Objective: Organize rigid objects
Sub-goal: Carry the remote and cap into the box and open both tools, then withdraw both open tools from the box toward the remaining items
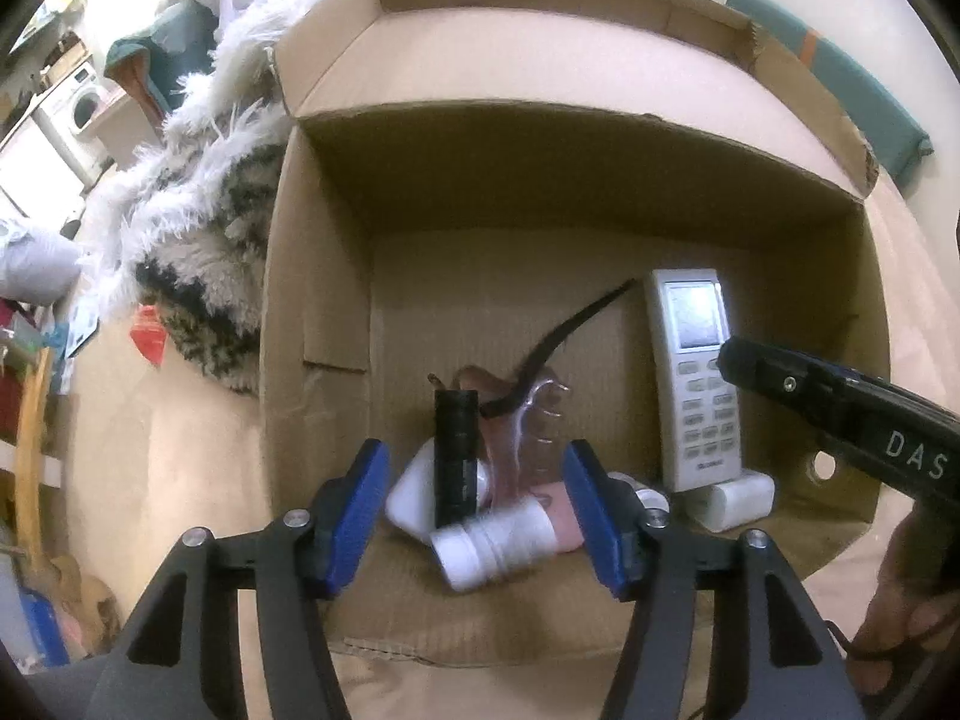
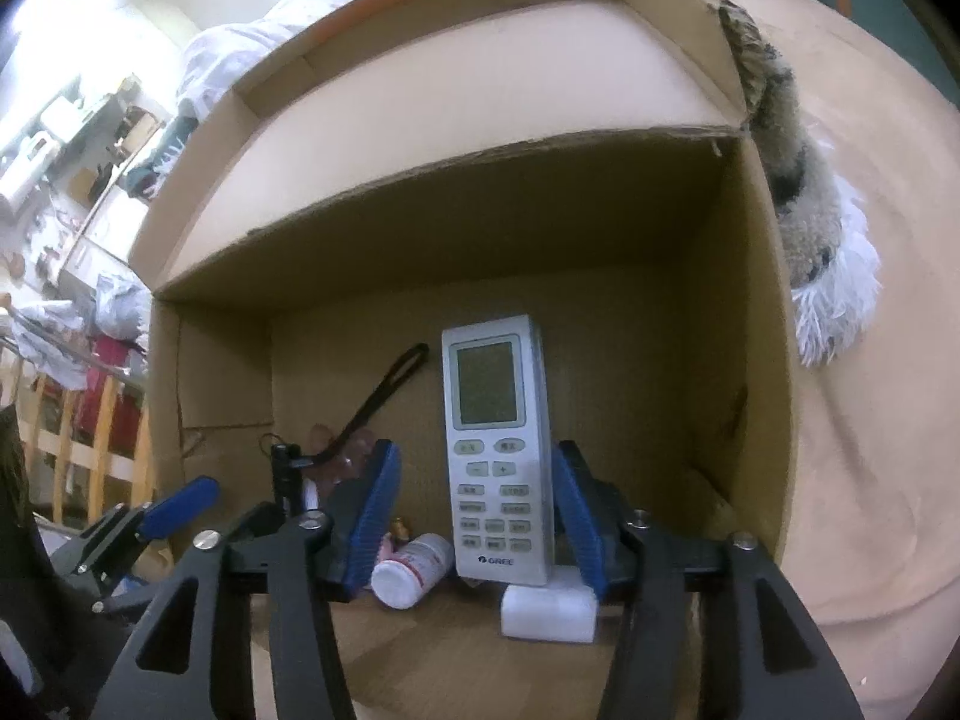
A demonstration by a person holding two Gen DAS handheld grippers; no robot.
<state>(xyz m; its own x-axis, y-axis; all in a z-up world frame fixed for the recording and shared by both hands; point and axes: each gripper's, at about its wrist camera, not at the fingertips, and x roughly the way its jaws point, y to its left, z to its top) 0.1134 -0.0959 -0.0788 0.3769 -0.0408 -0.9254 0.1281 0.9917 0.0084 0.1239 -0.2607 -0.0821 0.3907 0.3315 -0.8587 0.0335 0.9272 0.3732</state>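
An open cardboard box (image 1: 312, 312) holds the objects. My left gripper (image 1: 477, 516) is open above a black flashlight (image 1: 456, 450) with a strap, and its blue pads stand clear on both sides. Under the flashlight lie a clear plastic piece (image 1: 534, 426) and a white bottle (image 1: 498, 546) with a pink label. A white remote (image 2: 498, 450) lies face up, its lower end over a white block (image 2: 549, 606). My right gripper (image 2: 477, 516) straddles the remote, open, with a gap at the left pad. The white bottle (image 2: 414, 570) lies to the left of the remote.
The box sits on a tan sheet (image 1: 180, 480). A shaggy white and black throw (image 1: 198, 228) lies against its left side. A teal cushion (image 1: 858, 78) is at the far right. A person's hand (image 1: 900, 600) holds the right gripper's body (image 1: 840, 402).
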